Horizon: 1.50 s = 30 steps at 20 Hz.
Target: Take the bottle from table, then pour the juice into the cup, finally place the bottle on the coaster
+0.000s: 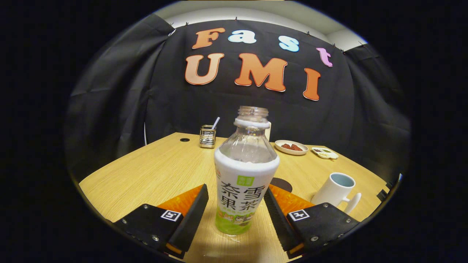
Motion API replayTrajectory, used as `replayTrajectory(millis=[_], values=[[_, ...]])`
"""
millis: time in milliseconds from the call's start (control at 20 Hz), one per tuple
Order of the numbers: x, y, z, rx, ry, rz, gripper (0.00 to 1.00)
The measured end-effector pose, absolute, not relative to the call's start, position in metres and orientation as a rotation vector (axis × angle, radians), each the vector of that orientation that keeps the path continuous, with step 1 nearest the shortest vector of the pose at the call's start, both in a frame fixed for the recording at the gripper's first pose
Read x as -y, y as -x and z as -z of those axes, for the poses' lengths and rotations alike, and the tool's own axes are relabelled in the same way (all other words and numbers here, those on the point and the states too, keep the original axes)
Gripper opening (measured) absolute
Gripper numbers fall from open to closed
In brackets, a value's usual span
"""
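Note:
An uncapped clear bottle (244,182) with a white and green label stands upright on the wooden table (153,175), right between my fingers. My gripper (236,199) is open around its lower half. A small gap shows at the left finger (192,215), and the right finger (276,215) lies very close to the label or against it. A white cup (334,190) with its handle towards me stands to the right, just beyond the right finger. A dark round coaster (283,184) lies on the table behind the bottle, partly hidden by it.
At the far side of the table are a metal wire holder (207,136) with a utensil in it, a plate (291,147) of red food and a small dish (324,152). The table's right edge runs just past the cup.

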<state>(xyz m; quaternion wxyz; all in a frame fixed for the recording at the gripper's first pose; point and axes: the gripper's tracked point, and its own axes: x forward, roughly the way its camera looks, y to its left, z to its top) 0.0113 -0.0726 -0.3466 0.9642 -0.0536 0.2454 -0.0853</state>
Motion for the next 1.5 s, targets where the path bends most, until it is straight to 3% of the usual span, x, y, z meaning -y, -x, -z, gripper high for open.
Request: replayTrajectory(millis=[200,250,450,1500], values=[[0.075,-0.012,0.354,-0.501,0.060,0.172,0.80],[0.074,-0.014,0.353,-0.492,0.038,0.167,0.67],[0.069,-0.022,0.345,-0.458,-0.052,0.127,0.57],[0.128,-0.059,0.285,-0.219,-1.001,0.174,0.56]])
